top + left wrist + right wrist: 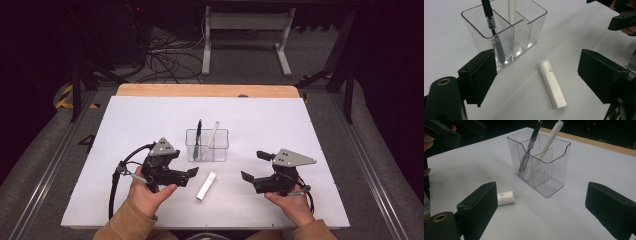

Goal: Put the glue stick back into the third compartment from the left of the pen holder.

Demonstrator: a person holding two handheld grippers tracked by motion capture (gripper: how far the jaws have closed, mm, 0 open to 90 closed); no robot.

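Left gripper point(192, 173) and right gripper point(246, 176), both with jaws spread and grasping nothing. The white pen cap point(552, 87) lies flat on the white table point(300, 150), ahead of the left fingers point(477, 77) and between them. Beyond stands the clear holder point(544, 165) (two compartments), containing a black pen point(530, 146) and a white pen point(544, 152).

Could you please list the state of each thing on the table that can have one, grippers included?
Clear holder: upright on the white table, two compartments, top open.
Black pen: standing tilted in the holder.
White pen: standing tilted in the holder.
White cap: lying flat on the table in front of the holder, untouched.
Left gripper: open, nothing between the jaws.
Right gripper: open, nothing between the jaws.
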